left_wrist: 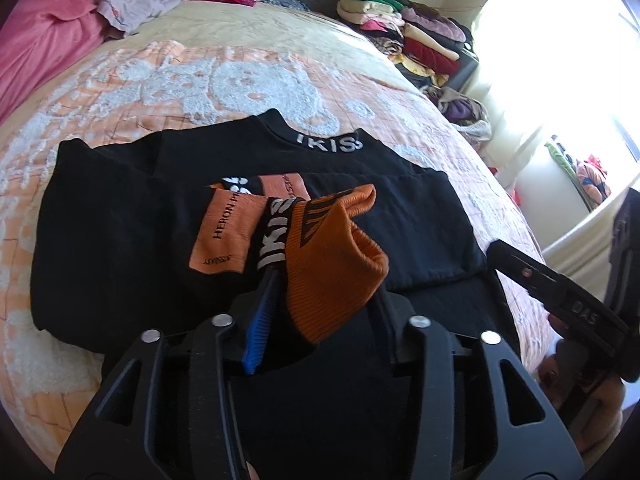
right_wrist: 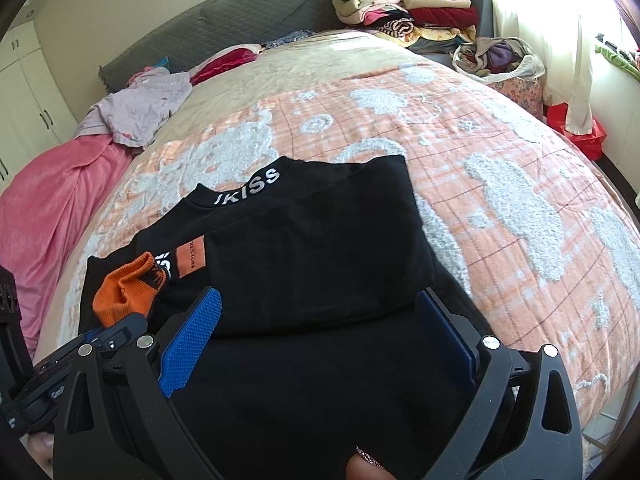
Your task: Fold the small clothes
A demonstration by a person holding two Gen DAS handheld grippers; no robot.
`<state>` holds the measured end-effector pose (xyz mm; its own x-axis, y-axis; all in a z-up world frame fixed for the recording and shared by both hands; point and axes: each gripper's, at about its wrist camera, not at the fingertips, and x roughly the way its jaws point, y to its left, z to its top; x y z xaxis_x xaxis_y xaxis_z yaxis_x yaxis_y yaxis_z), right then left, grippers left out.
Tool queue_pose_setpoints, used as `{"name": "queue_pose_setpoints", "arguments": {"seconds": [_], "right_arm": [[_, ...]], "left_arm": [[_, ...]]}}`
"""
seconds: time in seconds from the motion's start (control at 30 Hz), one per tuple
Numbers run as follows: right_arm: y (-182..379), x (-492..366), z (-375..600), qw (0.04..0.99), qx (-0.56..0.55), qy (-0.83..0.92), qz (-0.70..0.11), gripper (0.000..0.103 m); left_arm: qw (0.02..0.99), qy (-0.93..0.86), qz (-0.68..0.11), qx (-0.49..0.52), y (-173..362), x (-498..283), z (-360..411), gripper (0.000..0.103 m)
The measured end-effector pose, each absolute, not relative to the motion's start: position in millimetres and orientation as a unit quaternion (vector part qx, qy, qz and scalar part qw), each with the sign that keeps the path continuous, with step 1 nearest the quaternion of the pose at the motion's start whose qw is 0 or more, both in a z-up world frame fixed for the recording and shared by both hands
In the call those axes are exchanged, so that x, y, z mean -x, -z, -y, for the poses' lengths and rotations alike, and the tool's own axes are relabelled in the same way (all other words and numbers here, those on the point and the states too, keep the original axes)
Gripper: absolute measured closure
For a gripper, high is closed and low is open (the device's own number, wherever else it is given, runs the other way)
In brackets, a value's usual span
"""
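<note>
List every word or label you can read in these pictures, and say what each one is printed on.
"JKISS": collar of the black top.
"HERON P…", rest hidden: orange patch on the top.
"…RESTON", start hidden: second orange patch.
"IKIS", partial: black band beside the orange cuff.
"DAS": other hand-held gripper.
Small print on first patch: unreadable.

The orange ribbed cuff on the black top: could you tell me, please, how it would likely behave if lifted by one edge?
The orange cuff would probably flop: it already buckles into soft folds between the left gripper fingers. It looks light, being thin knit. It would likely drag its black sleeve along from the black top, since it seems sewn to it.
</note>
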<state>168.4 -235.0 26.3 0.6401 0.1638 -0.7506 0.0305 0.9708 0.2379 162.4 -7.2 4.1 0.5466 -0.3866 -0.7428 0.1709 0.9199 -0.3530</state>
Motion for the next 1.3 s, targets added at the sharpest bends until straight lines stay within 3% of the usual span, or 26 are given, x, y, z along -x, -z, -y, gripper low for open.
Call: {"name": "queue_pose_setpoints", "arguments": {"seconds": [0.1, 0.2, 0.47, 0.6, 0.7, 0.77, 1.0, 1.03, 1.2, 1.3], "right_arm": [[-23, -171, 224, 0.896, -0.114, -0.054, -0.426, 0.006], [-20, -175, 214, 0.894, -0.109, -0.065, -0.431, 0.006], [-5, -183, 187, 0.885, -0.102, -0.093, -0.444, 0.006], [-1, -186, 166, 0.883, -0.086, -0.115, -0.446, 0.007], [3, -191, 149, 0.883, -0.075, -0.129, -0.446, 0.01], [7, -194, 142, 0.88, -0.07, -0.135, -0.449, 0.021], [28, -201, 123, 0.872, -0.063, -0.146, -0.463, 0.035], [28, -200, 121, 0.872, -0.063, -0.152, -0.46, 0.039], [23, -191, 114, 0.873, -0.068, -0.19, -0.443, 0.088], [14, -186, 108, 0.88, -0.056, -0.2, -0.428, 0.093]], "left_arm": [[0.872, 0.165, -0.448, 0.112, -6, -157, 8, 0.055], [0.872, 0.173, -0.444, 0.108, -11, -151, 6, 0.041], [0.892, 0.123, -0.424, 0.097, -24, -140, -25, 0.036], [0.9, 0.072, -0.42, 0.092, -24, -140, -45, 0.023], [0.901, 0.044, -0.419, 0.106, -22, -141, -63, 0.019], [0.899, 0.033, -0.421, 0.113, -20, -141, -72, 0.015], [0.899, 0.011, -0.419, 0.129, -20, -136, -95, 0.012], [0.899, 0.01, -0.419, 0.13, -20, -136, -96, 0.012], [0.899, 0.003, -0.415, 0.139, -21, -133, -102, 0.011], [0.9, -0.003, -0.413, 0.138, -22, -133, -104, 0.011]]}}
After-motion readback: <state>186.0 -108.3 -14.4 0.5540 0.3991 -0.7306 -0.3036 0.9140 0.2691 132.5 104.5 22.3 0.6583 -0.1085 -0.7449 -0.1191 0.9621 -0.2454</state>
